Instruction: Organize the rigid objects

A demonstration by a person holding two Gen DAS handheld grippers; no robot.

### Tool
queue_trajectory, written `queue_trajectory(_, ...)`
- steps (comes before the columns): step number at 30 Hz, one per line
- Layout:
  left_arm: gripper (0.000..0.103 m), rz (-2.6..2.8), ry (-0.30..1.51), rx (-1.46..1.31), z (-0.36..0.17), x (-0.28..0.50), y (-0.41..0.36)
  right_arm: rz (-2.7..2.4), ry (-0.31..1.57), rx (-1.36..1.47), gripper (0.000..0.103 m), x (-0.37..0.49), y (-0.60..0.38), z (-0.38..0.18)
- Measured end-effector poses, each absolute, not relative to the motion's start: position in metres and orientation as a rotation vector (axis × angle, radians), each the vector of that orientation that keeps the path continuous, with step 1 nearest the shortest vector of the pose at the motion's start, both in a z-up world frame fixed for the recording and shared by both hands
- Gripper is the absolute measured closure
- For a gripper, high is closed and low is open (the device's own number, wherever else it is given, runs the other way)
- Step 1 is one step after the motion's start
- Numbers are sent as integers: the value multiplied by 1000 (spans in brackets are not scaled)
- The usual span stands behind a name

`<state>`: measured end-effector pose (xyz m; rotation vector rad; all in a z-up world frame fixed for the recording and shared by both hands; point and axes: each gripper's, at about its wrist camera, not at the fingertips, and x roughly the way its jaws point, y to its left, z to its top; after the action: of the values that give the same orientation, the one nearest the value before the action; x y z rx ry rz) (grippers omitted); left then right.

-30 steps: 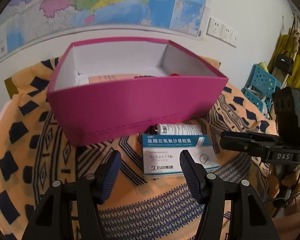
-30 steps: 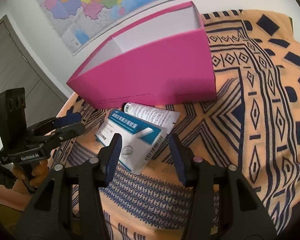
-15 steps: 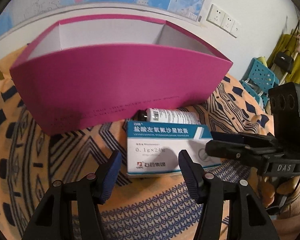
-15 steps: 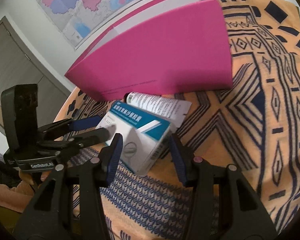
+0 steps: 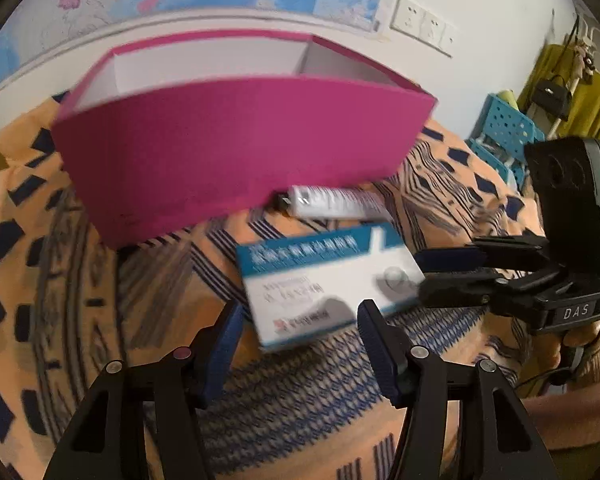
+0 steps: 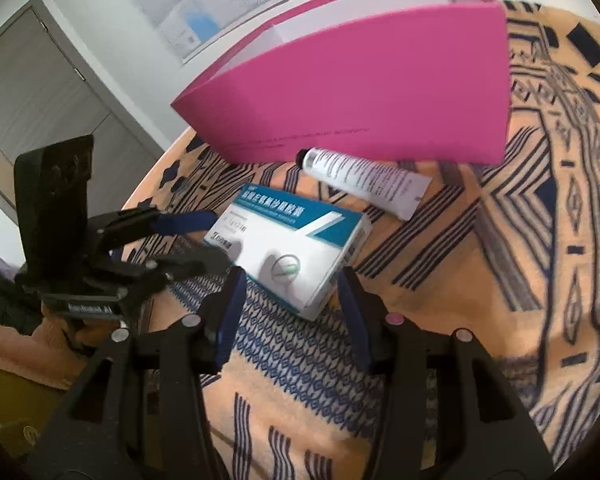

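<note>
A white and teal medicine box [image 5: 324,276] [image 6: 292,240] lies on the patterned cloth in front of a big pink open box [image 5: 228,152] [image 6: 360,92]. A white tube [image 5: 332,202] [image 6: 364,180] rests against the pink box's front wall. My left gripper [image 5: 300,316] [image 6: 212,236] straddles one end of the medicine box; its jaws are opening and a gap shows beside the left pad. My right gripper [image 6: 290,280] [image 5: 424,276] is open around the box's other end, at its near corner. The inside of the pink box is hidden.
An orange cloth [image 5: 100,280] with dark blue patterns covers the table. A map and wall sockets [image 5: 420,24] are behind the pink box. A blue chair [image 5: 504,132] stands at the right, a grey door [image 6: 40,92] at the left.
Both grippers have closed in on the medicine box from opposite ends. The box has turned on the cloth and now sits skewed. The left view has dropped, hiding the pink box's contents.
</note>
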<state>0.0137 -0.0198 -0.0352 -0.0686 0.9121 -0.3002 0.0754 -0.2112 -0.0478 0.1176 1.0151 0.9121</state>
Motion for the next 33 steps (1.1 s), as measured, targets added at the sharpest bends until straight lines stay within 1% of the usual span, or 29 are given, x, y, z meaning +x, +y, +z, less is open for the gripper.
queue_trajectory(7,42,-290,844,-73,-16,41,-18,763,972,206,53,106,-235,-46)
queue_trajectory(15,43,-308,894,-92,-29,75,-28,715,988,220,53,122,-226,-57)
queue_trajectory(22,43,-314,896,-67,-32,86,-39,718,989,259,52,128,-224,-61)
queue_trajectory(25,50,-346,910,-64,-35,87,-45,732,986,265,52,126,-223,-62)
queue_trajectory(26,50,-343,908,-54,-36,87,-47,737,988,272,51,127,-221,-62)
queue_trajectory(30,50,-343,903,-43,-34,80,-48,741,986,290,50,129,-220,-62)
queue_trajectory(32,50,-351,902,-53,-33,77,-46,758,992,324,47,130,-223,-63)
queue_trajectory(33,50,-351,896,-53,-31,73,-45,768,994,344,47,129,-227,-64)
